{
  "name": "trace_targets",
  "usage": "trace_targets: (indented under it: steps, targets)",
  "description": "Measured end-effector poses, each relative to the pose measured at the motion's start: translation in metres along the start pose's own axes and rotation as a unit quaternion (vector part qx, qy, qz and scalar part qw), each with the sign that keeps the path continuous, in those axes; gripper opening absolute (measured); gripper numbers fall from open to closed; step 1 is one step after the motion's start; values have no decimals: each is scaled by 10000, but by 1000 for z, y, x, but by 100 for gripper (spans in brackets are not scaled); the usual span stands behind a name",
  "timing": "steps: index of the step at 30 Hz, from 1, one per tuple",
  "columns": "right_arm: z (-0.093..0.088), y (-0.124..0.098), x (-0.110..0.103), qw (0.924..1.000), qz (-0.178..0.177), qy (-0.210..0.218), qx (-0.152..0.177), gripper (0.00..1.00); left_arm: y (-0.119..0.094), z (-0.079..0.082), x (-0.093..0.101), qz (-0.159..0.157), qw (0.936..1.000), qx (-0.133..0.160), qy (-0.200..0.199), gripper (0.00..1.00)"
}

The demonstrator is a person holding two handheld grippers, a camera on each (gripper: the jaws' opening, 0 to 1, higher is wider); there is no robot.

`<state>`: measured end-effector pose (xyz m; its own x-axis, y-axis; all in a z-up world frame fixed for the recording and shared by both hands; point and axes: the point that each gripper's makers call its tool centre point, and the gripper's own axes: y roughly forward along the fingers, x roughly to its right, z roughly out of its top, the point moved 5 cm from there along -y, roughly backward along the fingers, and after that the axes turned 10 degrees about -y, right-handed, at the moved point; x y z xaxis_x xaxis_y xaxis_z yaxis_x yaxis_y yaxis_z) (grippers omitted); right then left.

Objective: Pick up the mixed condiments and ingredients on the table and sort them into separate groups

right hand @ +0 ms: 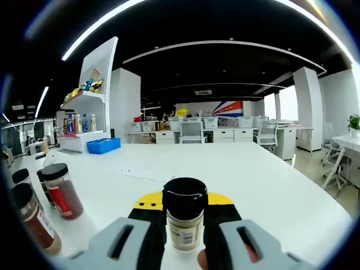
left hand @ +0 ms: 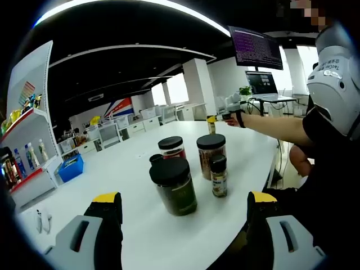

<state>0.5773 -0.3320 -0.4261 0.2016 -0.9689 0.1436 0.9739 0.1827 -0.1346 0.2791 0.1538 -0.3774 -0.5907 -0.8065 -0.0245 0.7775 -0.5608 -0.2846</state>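
Hidden, cropped, unreadable

Right gripper view: spice jar [right hand: 184,221] foot hidden between the jaws, label print too blurred to read; brown jar [right hand: 35,221] cut by the frame edge at left. Left gripper view: small dark jar [left hand: 156,159] mostly hidden behind the big black-lidded jar [left hand: 174,185]; far bottle [left hand: 211,124] in the right gripper [left hand: 222,118] too small to identify, grip unclear; shelf goods [left hand: 17,163] blurred; monitor [left hand: 256,48] text illegible.
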Motion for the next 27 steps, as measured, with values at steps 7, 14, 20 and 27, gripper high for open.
trace_targets:
  steps: [7, 14, 20, 27]
  targets:
    - [-13, 3, -8, 9997, -54, -201, -138, 22, 1, -2, -1, -4, 10000, -34, -9, 91]
    - [-16, 1, -10, 9998, -51, -97, -153, 22, 1, -2, -1, 12, 10000, -37, 1, 91]
    - [-18, -2, -11, 10000, -17, -72, -49, 23, 3, -2, 2, -21, 10000, -51, 1, 91]
    - [-18, -3, -12, 9998, -19, -200, -57, 23, 3, -1, 3, -42, 10000, -20, 18, 91]
